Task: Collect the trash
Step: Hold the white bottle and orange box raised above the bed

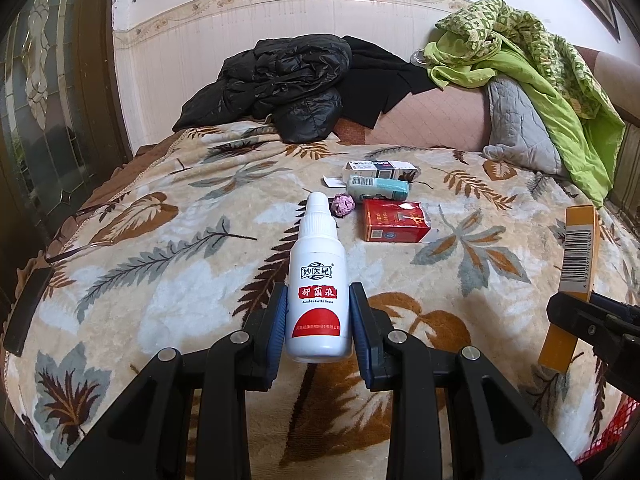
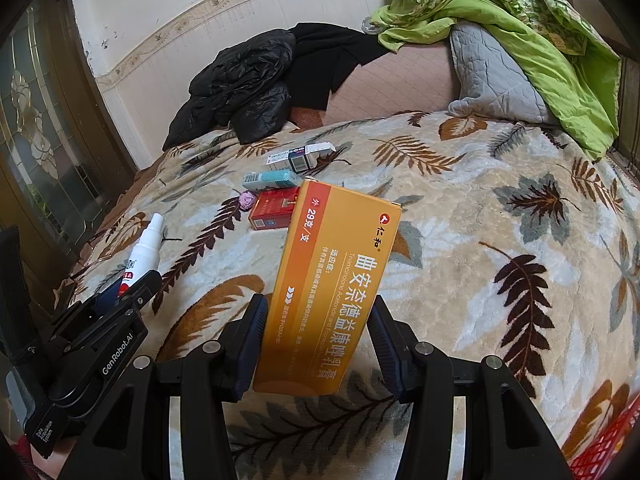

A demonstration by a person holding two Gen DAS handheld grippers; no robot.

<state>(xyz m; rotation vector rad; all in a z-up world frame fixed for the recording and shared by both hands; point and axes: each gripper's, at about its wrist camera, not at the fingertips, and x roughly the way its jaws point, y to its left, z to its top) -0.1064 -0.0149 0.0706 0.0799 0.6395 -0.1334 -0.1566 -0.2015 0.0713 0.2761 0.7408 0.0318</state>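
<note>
My left gripper (image 1: 318,300) is shut on a white spray bottle (image 1: 318,280) with a red label, held above the leaf-patterned blanket (image 1: 160,280); the bottle also shows in the right wrist view (image 2: 142,252). My right gripper (image 2: 318,312) is shut on an orange medicine box (image 2: 332,288), which also shows at the right edge of the left view (image 1: 576,252). On the blanket farther out lie a red cigarette pack (image 1: 394,222), a teal packet (image 1: 378,187), a white carton (image 1: 380,169) and a small purple crumpled wad (image 1: 343,203).
A black jacket (image 1: 276,88) is piled at the far side of the bed. A green quilt (image 1: 540,64) and grey pillow (image 1: 516,124) lie at the far right. A red mesh basket (image 2: 600,452) shows at the near right corner. A glass door (image 1: 36,120) stands left.
</note>
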